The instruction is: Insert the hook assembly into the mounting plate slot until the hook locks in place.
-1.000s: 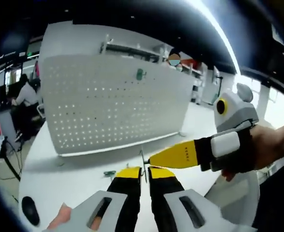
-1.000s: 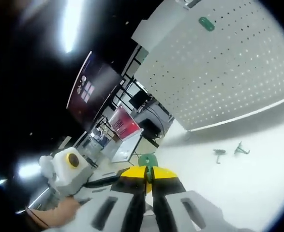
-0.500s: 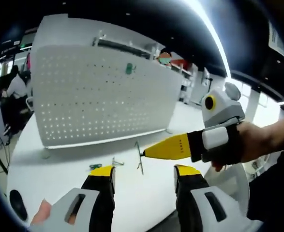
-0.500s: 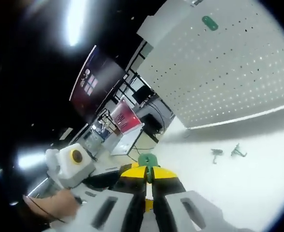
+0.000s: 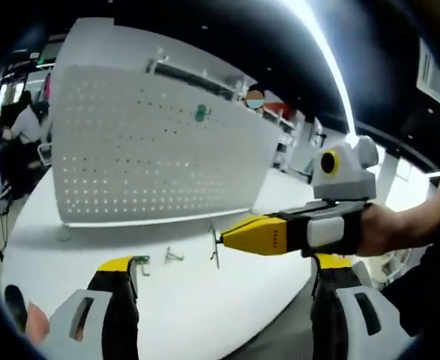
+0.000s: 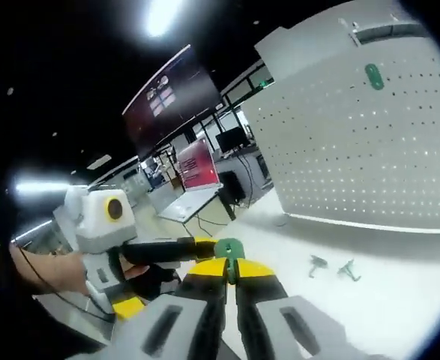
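A white surface [image 5: 197,300] carries everything, and a tall white perforated mounting plate [image 5: 145,150] stands upright along its far side. High on that plate sits a small green piece [image 5: 199,113], seated against the holes; the same plate [image 6: 369,150] and green piece [image 6: 373,76] show in the right gripper view.

The left hand-held gripper [image 5: 223,289] has its yellow-tipped jaws spread wide apart with nothing between them. It shows again in the right gripper view [image 6: 137,289], low at the left, held in a person's hand [image 6: 51,270].

The right hand-held gripper [image 6: 229,268] has its jaws pressed together on the hook assembly [image 6: 228,247], whose green head stands just above the yellow tips. In the left gripper view this right hand-held gripper [image 5: 223,238] reaches in from the right, gripped by a hand [image 5: 388,229], and a thin metal wire of the hook assembly [image 5: 214,246] hangs at its tip above the surface, well apart from the plate.

Two small loose hooks [image 5: 156,259] lie on the surface near the foot of the plate, one of them with a green part; they appear to be spare hook pieces [image 6: 330,266], though they are too small to make out exactly.
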`<state>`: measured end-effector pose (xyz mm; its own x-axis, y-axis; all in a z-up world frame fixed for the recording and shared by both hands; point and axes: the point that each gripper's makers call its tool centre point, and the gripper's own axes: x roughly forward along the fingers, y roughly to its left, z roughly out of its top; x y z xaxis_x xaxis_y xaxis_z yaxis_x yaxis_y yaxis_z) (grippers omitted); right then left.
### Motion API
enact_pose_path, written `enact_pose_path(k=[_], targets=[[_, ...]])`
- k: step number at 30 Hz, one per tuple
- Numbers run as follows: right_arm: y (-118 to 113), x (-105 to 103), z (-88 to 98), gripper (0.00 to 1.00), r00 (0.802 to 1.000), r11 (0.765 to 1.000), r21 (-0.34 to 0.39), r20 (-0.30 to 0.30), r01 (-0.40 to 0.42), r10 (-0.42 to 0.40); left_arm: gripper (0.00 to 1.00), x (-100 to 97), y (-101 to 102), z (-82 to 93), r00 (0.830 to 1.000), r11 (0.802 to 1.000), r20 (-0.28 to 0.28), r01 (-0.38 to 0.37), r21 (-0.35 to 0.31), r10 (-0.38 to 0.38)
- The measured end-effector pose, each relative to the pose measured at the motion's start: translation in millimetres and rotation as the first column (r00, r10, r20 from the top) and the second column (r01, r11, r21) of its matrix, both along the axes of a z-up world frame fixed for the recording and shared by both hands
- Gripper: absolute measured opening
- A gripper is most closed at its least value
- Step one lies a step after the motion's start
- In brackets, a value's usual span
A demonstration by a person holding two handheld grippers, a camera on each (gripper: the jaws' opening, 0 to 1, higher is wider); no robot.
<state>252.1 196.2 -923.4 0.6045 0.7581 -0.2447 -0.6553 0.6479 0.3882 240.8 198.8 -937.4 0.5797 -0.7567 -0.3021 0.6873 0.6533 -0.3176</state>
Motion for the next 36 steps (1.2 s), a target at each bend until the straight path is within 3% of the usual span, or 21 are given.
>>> enact_pose_path(k=[7,11,14,16,20,36], targets=[[-7,9,6.2,0.00,0.990,0.996,-0.062,0.125,0.068,-0.060,1.00,-1.0,-3,4.9,1.000,1.000,-0.005,-0.001,-0.021,0.001],[-16,20,16.3,0.00,0.967,0.985,-0.082,0.219,0.153,-0.132,1.00,0.6,-2,8.0,1.000,1.000,-0.003,-0.013,-0.026,0.013],[-22,29,20.4,0.00,0.954,0.976,-0.028,0.217,0.216,-0.205,1.00,3.4,0,10.9,1.000,0.999,-0.002,-0.029,-0.041,0.029],[-29,39,28.5,0.00,0.928,0.962,-0.035,0.276,0.269,-0.250,1.00,5.1,1,11.2,0.999,0.998,-0.004,-0.035,-0.043,0.035],[-37,52,39.7,0.00,0.896,0.944,-0.031,0.328,0.328,-0.301,1.00,7.7,3,11.2,0.999,0.998,-0.009,-0.048,-0.042,0.047],[-81,115,68.3,0.00,0.791,0.867,0.000,0.411,0.498,-0.454,0.99,13.7,16,9.1,0.995,0.993,-0.028,-0.102,-0.055,0.101]])
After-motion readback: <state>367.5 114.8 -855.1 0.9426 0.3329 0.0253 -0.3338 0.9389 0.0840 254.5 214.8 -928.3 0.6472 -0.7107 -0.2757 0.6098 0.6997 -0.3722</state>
